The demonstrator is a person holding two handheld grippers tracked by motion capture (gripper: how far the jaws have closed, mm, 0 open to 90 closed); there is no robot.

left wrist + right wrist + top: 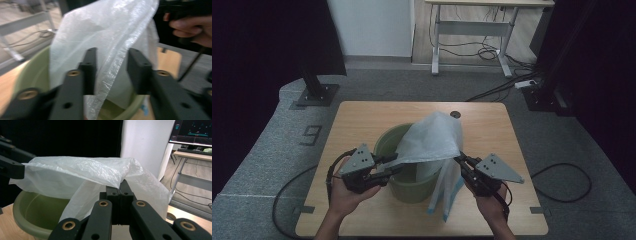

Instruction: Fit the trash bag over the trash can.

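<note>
A pale green bucket (pixel 384 142) stands at the middle of the wooden table (pixel 362 112). A white see-through plastic bag (pixel 432 137) is draped over the bucket's right side and hangs down to the table in front of it. My right gripper (pixel 458 157) is shut on the bag's upper edge, right of the bucket; in the right gripper view its jaws (pixel 120 192) meet on the film (pixel 75 172) above the bucket (pixel 30 205). My left gripper (pixel 396 165) is at the bucket's near left rim. Its jaws (pixel 113 70) stand apart with the bag's edge (pixel 105 27) between them, over the bucket (pixel 32 75).
A round cable hole (pixel 455 114) lies in the table behind the bag. On the grey floor are a black stand (pixel 317 90) at the left, a white desk frame (pixel 472 30) at the back and loose cables (pixel 562 185) at the right.
</note>
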